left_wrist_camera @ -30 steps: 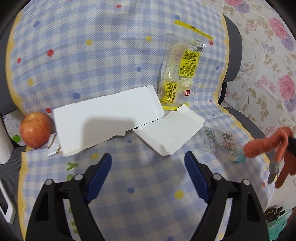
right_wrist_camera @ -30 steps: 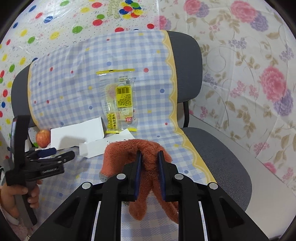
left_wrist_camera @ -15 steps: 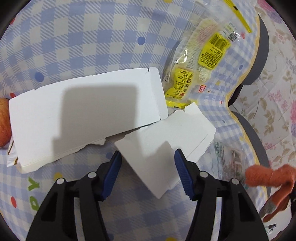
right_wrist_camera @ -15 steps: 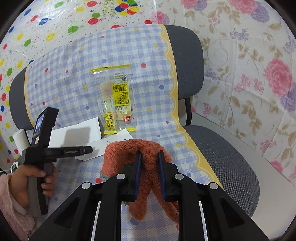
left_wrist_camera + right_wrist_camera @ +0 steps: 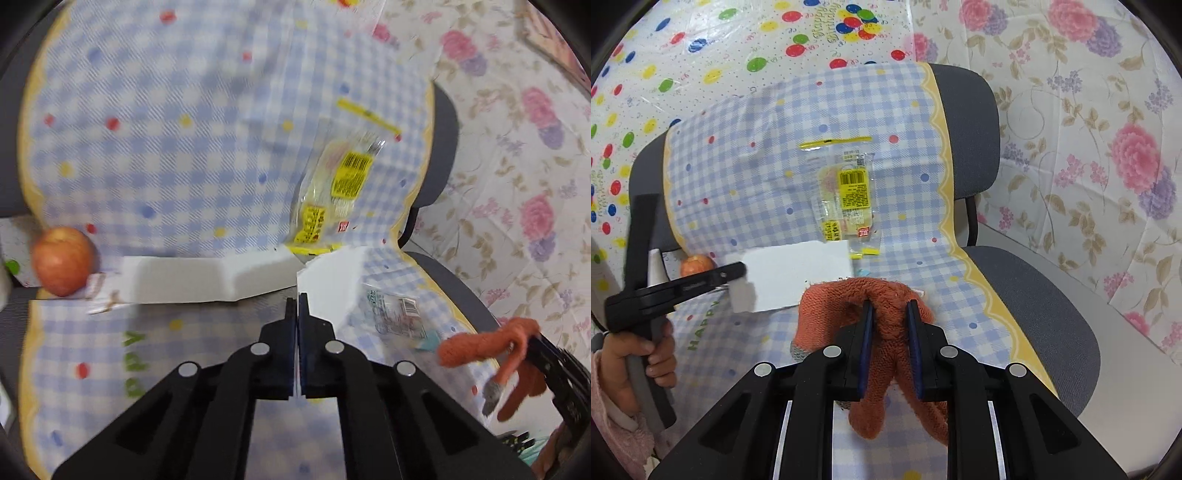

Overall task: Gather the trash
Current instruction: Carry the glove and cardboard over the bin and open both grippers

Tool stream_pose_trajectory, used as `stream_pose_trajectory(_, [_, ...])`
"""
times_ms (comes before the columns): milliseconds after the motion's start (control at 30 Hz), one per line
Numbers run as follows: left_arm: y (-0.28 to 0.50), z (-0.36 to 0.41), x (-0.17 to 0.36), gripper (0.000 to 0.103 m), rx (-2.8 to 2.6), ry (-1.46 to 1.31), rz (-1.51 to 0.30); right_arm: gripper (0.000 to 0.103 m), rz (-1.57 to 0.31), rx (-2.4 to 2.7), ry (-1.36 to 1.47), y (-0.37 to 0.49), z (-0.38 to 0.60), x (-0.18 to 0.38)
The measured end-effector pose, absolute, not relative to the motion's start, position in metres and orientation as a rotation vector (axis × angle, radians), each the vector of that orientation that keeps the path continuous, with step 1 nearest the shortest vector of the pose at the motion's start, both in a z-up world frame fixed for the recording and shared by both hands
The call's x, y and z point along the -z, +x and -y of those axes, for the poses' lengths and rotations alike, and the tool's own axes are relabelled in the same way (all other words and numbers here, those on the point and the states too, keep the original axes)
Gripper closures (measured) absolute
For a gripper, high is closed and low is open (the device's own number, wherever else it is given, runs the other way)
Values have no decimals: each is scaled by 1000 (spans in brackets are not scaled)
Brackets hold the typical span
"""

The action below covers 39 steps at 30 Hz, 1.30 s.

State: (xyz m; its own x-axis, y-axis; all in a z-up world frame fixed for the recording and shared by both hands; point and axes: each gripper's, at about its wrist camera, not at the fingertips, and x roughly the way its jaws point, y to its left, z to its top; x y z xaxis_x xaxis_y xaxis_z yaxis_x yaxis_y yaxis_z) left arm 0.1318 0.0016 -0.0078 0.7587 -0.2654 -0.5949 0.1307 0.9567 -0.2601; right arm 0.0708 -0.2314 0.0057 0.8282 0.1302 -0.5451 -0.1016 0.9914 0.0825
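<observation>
1. The left gripper [image 5: 297,302] has its jaws pressed together on the edge of a white cardboard piece [image 5: 328,280], which stands up edge-on between the blue pads; in the right wrist view the same gripper [image 5: 738,275] holds the piece lifted off the checked cloth [image 5: 746,177]; this view is blurred.
2. The right gripper [image 5: 888,314] is clamped on an orange knitted glove [image 5: 864,295], whose fingers hang down below the jaws; the glove bulges out ahead of the pads.
3. A longer white cardboard piece [image 5: 207,277] lies flat on the cloth, just left of the held one; a red apple [image 5: 62,260] sits at its far left end, close beside it.
4. A clear wrapper with yellow labels [image 5: 332,195] lies against the cloth-covered chair back [image 5: 967,122], just behind the cardboard; a yellow strip [image 5: 367,116] lies above it.
5. A small clear wrapper [image 5: 393,312] lies on the seat, just right of the held cardboard, between it and the glove [image 5: 487,343].
</observation>
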Motion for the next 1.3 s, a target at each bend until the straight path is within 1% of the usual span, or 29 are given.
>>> stream_pose_trajectory(100, [86, -8, -4, 103, 214, -181, -619, 84, -588, -166, 105, 56, 233, -3])
stream_pose_trajectory(433, [-11, 4, -18, 103, 245, -83, -494, 84, -631, -205, 153, 10, 230, 7])
stream_pose_trajectory(567, [-29, 12, -26, 103, 283, -84, -475, 84, -626, -179, 147, -15, 238, 4])
stream_pose_trajectory(767, [-54, 48, -30, 103, 393, -50, -461, 84, -611, -89, 139, -58, 266, -4])
stream_pose_trajectory(1133, [-79, 127, -8, 103, 612, 19, -518, 84, -644, 108, 162, -124, 324, 7])
stream_pose_trajectory(1300, [-87, 159, 9, 103, 693, 52, -563, 83, -691, 187, 142, -148, 341, 20])
